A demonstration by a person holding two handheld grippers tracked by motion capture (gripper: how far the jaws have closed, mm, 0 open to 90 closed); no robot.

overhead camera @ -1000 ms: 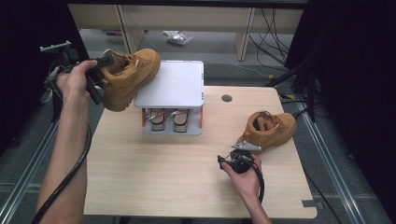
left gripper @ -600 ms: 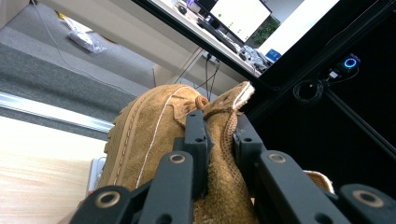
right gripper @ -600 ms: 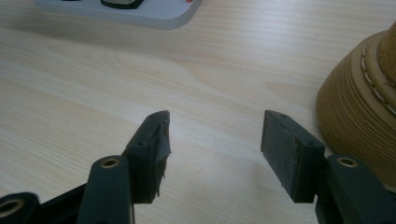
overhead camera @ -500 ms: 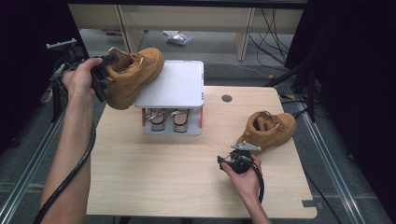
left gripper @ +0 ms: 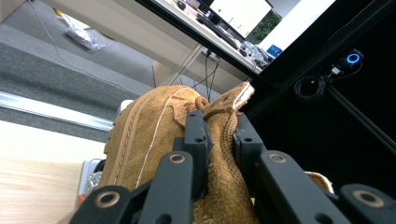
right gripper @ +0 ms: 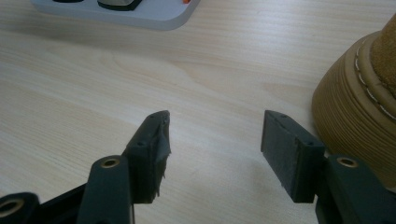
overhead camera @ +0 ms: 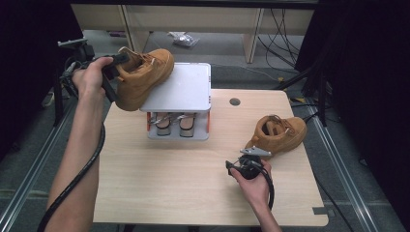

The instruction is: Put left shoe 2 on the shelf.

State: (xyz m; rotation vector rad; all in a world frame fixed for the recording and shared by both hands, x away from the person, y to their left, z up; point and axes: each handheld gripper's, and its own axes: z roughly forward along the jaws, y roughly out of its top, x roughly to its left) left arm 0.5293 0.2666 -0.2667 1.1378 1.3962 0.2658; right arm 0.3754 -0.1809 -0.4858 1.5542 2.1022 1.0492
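A tan suede boot (overhead camera: 142, 77) hangs over the left edge of the grey rack's top shelf (overhead camera: 181, 87), with its toe just over the shelf. My left gripper (overhead camera: 116, 63) is shut on its collar; in the left gripper view the jaws pinch the boot's (left gripper: 154, 140) heel edge, gripper (left gripper: 219, 135). A second tan boot (overhead camera: 278, 133) lies on the table at the right. My right gripper (overhead camera: 241, 164) rests low on the table just left of that boot's sole (right gripper: 359, 121), open and empty, gripper (right gripper: 215, 135).
The small two-level shoe rack (overhead camera: 179, 133) stands at the table's back centre with a pair of shoes (overhead camera: 171, 123) on its lower level. A round cable hole (overhead camera: 235, 102) sits behind the right boot. Rails run along both table sides.
My left gripper has carried the boot up and to the right, toward the rack's top shelf. The right gripper and the second boot have stayed put.
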